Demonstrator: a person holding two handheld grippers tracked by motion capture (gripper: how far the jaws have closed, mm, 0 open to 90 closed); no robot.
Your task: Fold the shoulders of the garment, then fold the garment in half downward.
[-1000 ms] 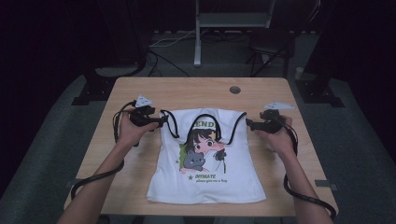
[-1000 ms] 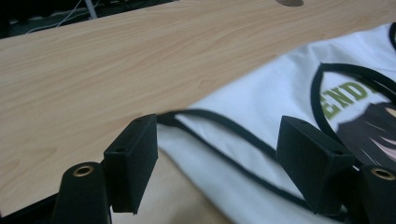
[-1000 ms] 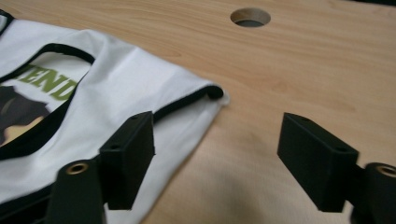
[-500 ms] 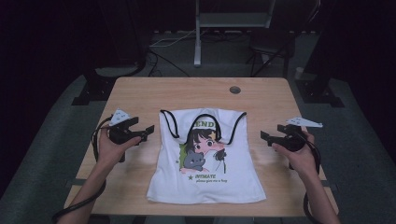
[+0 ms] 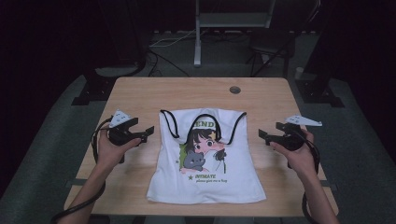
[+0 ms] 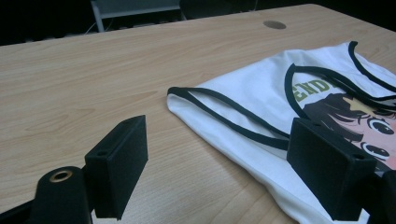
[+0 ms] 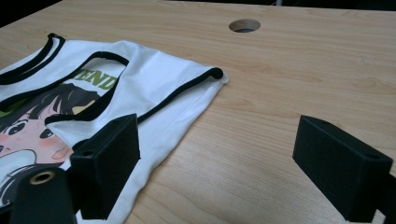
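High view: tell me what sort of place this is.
Probably a lab or studio set up for recording. A plain wooden table with a cable hole stands on grey carpet in a dark room, with cables and metal stand legs behind it. A white printed tank top lies flat between the two hand-held grippers.

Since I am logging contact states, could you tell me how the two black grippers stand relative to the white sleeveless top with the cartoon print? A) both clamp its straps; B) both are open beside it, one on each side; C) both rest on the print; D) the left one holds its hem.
B: the left gripper and right gripper are open, flanking the white sleeveless top, which lies flat on the wooden table.
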